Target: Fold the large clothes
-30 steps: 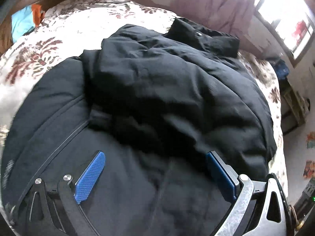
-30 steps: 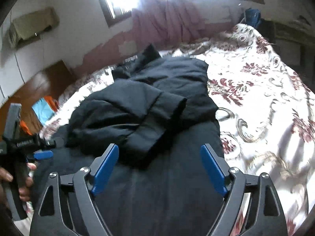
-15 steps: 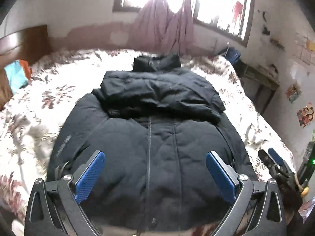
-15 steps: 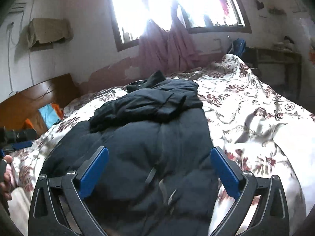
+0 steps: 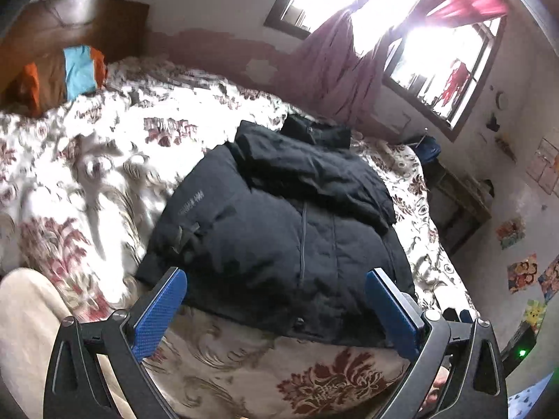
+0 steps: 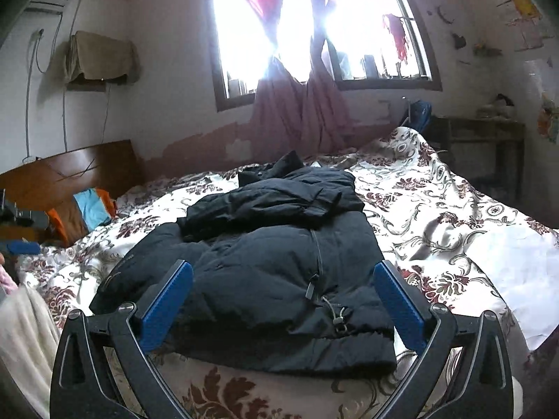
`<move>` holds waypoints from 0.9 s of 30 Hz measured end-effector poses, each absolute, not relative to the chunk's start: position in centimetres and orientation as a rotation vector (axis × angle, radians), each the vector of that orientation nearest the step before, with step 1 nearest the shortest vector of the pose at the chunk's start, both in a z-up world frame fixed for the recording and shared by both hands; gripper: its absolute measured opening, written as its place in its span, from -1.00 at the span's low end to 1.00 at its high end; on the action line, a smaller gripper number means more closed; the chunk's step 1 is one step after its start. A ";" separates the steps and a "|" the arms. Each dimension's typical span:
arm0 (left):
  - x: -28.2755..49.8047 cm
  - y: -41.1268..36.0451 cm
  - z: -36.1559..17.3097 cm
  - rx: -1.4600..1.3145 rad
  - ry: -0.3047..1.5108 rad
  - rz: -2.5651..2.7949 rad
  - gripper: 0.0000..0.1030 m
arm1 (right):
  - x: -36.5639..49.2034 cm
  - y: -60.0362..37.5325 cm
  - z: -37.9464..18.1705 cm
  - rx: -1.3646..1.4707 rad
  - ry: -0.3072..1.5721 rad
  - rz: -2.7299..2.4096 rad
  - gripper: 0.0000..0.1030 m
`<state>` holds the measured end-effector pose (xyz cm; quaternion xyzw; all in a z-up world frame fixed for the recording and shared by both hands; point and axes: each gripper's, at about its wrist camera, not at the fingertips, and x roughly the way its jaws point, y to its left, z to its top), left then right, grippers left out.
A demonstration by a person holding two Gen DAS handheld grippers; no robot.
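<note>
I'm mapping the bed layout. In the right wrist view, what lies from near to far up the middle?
Bedspread edge → black jacket's hem → folded sleeves → collar → purple curtain → window.

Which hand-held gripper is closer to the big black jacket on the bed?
Too close to call. The left hand-held gripper and the right hand-held gripper both hang open just short of the jacket's near hem, touching nothing.

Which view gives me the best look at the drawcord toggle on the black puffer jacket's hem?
The right wrist view: the drawcord toggle hangs there sharp, near the black puffer jacket hem. The left wrist view shows that hem dark, the toggle indistinct.
</note>
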<state>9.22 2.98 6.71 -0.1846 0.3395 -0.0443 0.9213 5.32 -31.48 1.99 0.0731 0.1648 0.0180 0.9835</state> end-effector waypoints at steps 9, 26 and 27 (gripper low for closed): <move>12.6 2.9 13.5 -0.232 0.741 -0.092 1.00 | 7.8 -32.6 6.8 0.184 0.373 -0.028 0.97; 32.8 8.0 11.6 -0.179 0.844 0.124 0.99 | 20.0 -36.7 7.9 0.084 0.576 -0.130 0.97; 34.1 8.2 11.1 -0.187 0.856 0.117 0.99 | 21.4 -36.7 7.7 0.077 0.581 -0.127 0.97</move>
